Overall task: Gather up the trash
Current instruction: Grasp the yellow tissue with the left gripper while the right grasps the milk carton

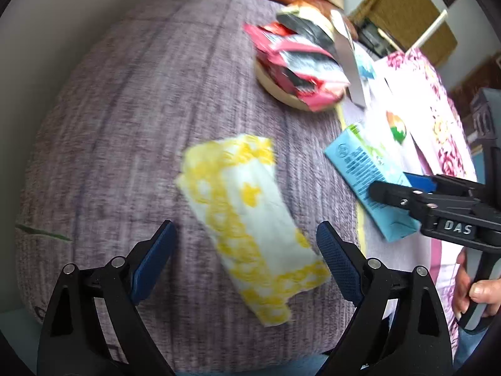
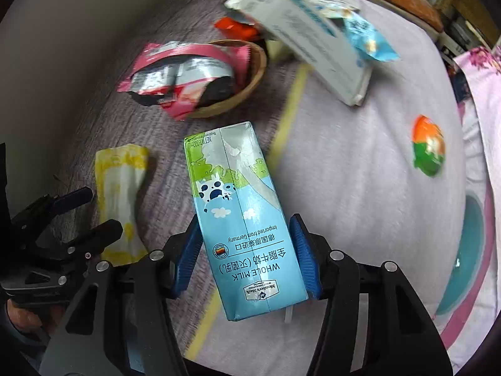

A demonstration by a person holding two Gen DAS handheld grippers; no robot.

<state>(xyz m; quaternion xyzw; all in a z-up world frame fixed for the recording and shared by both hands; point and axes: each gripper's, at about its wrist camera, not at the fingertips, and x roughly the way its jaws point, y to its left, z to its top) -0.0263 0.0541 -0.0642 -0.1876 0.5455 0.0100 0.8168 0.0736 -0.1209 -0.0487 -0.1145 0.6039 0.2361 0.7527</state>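
In the left wrist view, the left gripper (image 1: 245,261) hangs over a purple-grey cushion top (image 1: 125,125) with its blue pads spread wide and nothing pressed between them. A yellow-and-white wrapper (image 1: 247,219) lies flat on the fabric between and just ahead of the fingers, untouched. Farther back, a shallow wooden bowl (image 1: 275,87) holds crumpled red, black and silver packets (image 1: 297,62). To the right, the light blue milk carton (image 1: 366,175) lies across the edge where the purple fabric meets a pale lilac sheet (image 1: 372,241). The right gripper (image 1: 394,188) reaches in from the right edge, one finger over the carton and a blue pad beside it; a hand (image 1: 476,294) holds its handle at the lower right.

In the right wrist view, the right gripper (image 2: 247,257) has the milk carton (image 2: 238,213) between its fingers. The left pad (image 2: 188,260) sits against the carton's side and the right pad (image 2: 305,257) meets its other edge lower down, so the claw looks clenched on the carton. The carton points away from the camera, its printed face up. The wooden bowl (image 2: 247,94) of packets (image 2: 178,78) sits beyond it, with a white box (image 2: 313,37) leaning to its right. An orange-and-green wrapper (image 2: 429,147) lies apart on the lilac sheet (image 2: 360,188). The yellow-and-white wrapper (image 2: 120,194) lies at left, beside the left gripper (image 2: 89,211).
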